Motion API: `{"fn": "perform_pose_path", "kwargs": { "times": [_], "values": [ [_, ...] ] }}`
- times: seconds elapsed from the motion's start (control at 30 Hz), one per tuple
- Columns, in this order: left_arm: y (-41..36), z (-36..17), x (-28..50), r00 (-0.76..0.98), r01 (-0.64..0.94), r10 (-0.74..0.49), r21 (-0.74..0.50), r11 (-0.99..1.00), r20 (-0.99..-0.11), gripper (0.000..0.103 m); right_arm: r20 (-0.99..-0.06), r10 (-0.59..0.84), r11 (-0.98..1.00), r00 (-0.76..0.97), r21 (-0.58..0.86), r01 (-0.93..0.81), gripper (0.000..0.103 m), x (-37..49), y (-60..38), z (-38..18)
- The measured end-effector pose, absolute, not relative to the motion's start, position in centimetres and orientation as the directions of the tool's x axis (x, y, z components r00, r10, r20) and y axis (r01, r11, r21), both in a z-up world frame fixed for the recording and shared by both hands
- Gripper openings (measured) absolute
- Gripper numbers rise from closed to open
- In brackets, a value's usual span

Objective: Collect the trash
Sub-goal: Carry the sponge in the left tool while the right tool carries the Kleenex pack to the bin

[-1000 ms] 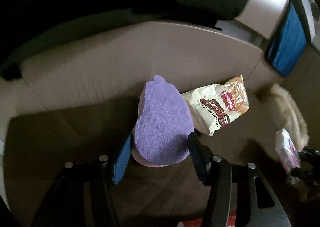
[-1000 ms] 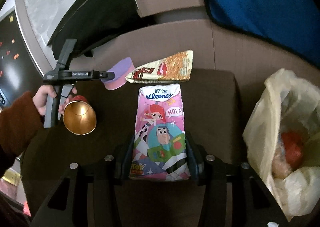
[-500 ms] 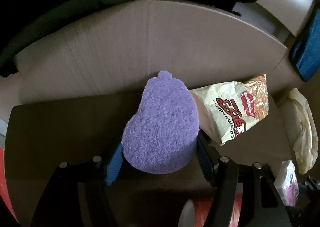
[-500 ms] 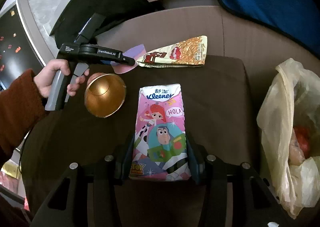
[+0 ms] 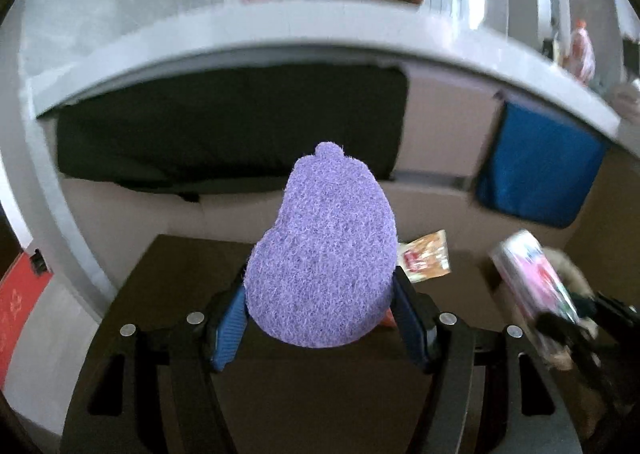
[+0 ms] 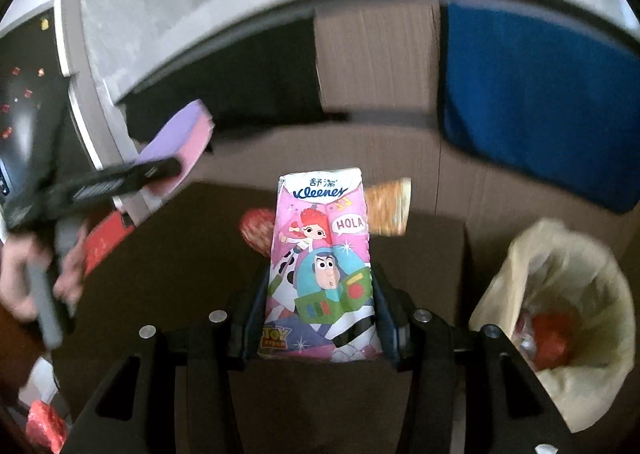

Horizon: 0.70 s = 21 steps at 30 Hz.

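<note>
My left gripper (image 5: 320,318) is shut on a purple sponge (image 5: 324,254) and holds it up above the dark brown table (image 5: 180,274). The sponge also shows in the right wrist view (image 6: 176,137), with a pink underside. My right gripper (image 6: 320,314) is shut on a pink Kleenex tissue pack (image 6: 322,266), lifted off the table; it shows blurred in the left wrist view (image 5: 532,274). A yellow snack wrapper (image 5: 426,258) lies on the table at the back, also seen in the right wrist view (image 6: 388,205). A yellowish trash bag (image 6: 560,294) stands open at the right.
A red cup (image 6: 258,230) lies on the table behind the tissue pack. A blue cushion (image 6: 540,101) and a black cushion (image 5: 224,125) rest on the beige sofa (image 6: 376,53) behind the table. A red thing (image 6: 44,426) lies low at the left.
Both grippers have lifted their loads off the table. The sponge and the tissue pack are now raised, and both views tilt up toward the sofa and wall.
</note>
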<state>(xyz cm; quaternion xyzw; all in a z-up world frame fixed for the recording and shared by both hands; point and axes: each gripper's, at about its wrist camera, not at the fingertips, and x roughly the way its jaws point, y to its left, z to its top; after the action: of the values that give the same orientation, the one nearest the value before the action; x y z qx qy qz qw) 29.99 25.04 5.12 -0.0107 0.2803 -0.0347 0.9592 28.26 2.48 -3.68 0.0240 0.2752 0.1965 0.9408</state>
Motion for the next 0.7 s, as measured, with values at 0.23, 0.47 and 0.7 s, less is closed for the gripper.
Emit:
{"fn": "perform_pose_path", "kwargs": {
  "times": [0.23, 0.47, 0.7],
  "values": [
    [20.3, 7.2, 23.0, 0.902, 0.016, -0.032, -0.040, 0.999, -0.431, 0.066, -0.419, 0.397, 0.913, 0.817, 0.088, -0.398, 0.045, 25.2, 0.9, 0.7],
    [14.2, 7.8, 19.0, 0.911, 0.030, -0.051, -0.058, 0.998, -0.409, 0.066, -0.330, 0.401, 0.911, 0.854, 0.051, -0.408, 0.045, 21.5, -4.8, 3.2],
    [6.5, 7.9, 16.2, 0.912, 0.093, -0.105, -0.050, 0.994, -0.396, 0.066, -0.250, 0.339, 0.941, 0.907, 0.068, -0.333, 0.045, 17.8, -11.9, 3.8]
  ]
}}
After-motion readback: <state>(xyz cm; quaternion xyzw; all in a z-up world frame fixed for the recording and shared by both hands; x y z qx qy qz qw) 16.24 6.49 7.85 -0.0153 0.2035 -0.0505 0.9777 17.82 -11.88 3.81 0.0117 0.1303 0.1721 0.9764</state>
